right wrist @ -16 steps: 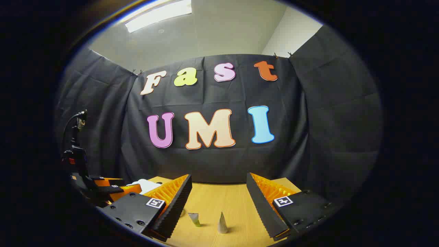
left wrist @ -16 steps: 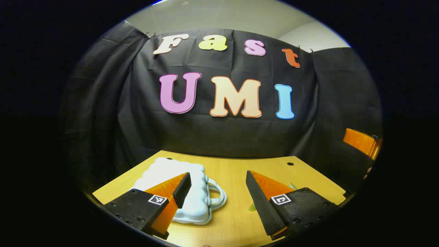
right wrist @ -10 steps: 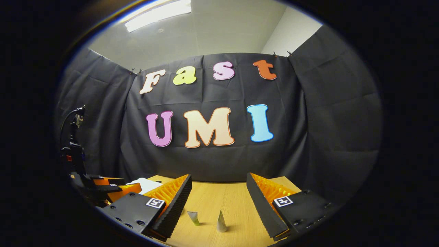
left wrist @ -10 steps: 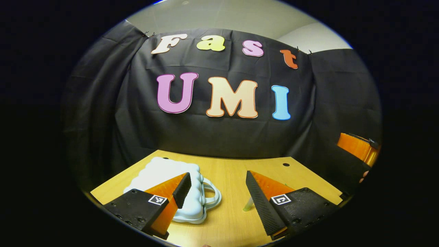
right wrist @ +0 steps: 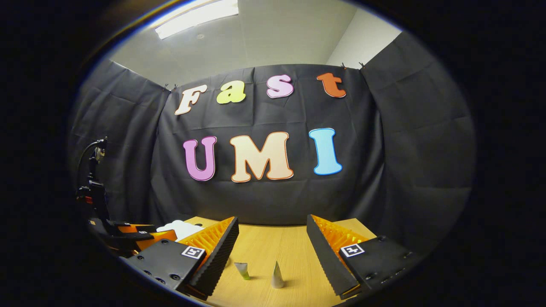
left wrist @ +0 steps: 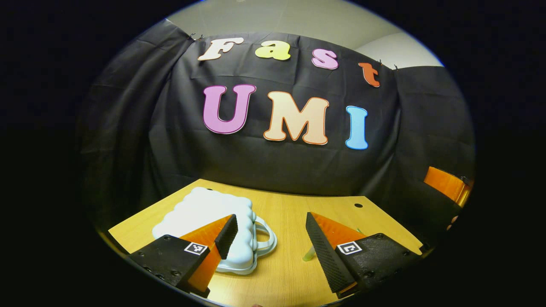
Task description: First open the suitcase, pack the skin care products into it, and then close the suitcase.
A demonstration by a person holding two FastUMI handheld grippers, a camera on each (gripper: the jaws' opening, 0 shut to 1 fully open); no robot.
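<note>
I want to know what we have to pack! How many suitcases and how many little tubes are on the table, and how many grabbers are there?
Suitcases: 1, the pale suitcase, shut, on the table.
Small tubes: 2, the green-tipped tube and the white tube.
Grippers: 2, left gripper and right gripper, both open.
Total: 5.

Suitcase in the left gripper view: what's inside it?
Cannot be seen: the suitcase lies flat and closed on the table, its lid covering the inside. Two skin care tubes stand outside, on the table.
</note>
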